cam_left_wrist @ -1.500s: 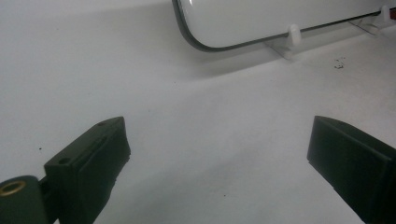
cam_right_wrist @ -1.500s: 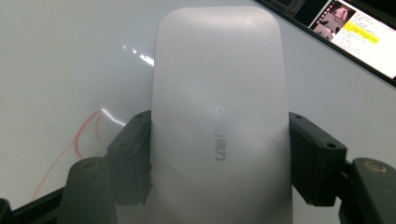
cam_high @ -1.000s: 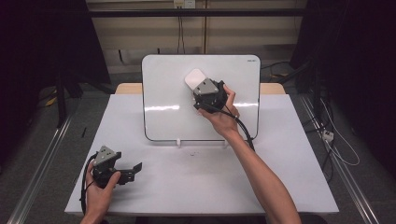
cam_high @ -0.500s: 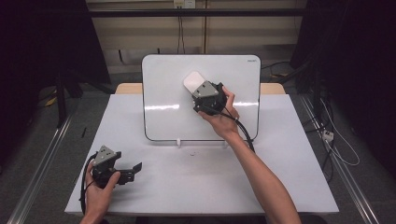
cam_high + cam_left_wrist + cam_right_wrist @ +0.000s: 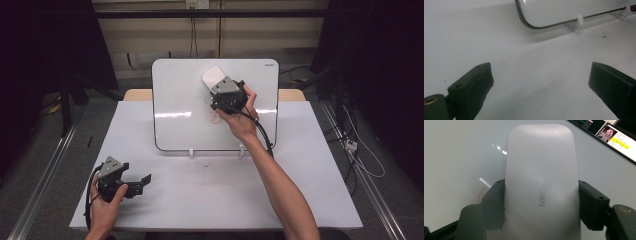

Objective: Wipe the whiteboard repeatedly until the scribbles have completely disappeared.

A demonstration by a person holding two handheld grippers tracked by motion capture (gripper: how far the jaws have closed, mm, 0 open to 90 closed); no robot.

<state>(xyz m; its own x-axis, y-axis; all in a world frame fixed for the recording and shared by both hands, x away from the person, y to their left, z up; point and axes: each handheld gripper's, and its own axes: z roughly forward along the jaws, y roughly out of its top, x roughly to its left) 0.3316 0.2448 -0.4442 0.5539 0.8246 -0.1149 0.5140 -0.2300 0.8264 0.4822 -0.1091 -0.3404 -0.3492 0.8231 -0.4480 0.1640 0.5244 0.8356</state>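
Two grippers, one whiteboard and one white eraser make up the high view: the whiteboard (image 5: 175, 100) stands propped on small feet at the far middle of the white surface (image 5: 310, 180), with broad bare room in front of it and to both sides. The right gripper (image 5: 220, 85) presses the eraser (image 5: 212, 76) against the board's upper middle, just above faint red marks (image 5: 214, 116); the left gripper (image 5: 142, 181) rests near the surface's near left corner, well apart from the board. One rounded board corner (image 5: 524, 22) and a white foot (image 5: 579, 19) show in the left gripper view, with open surface ahead; its jaws stand wide apart, nothing between them. One eraser (image 5: 541, 170) sits upright in the right gripper view, flat on the board, jaws clamped on its two long sides.
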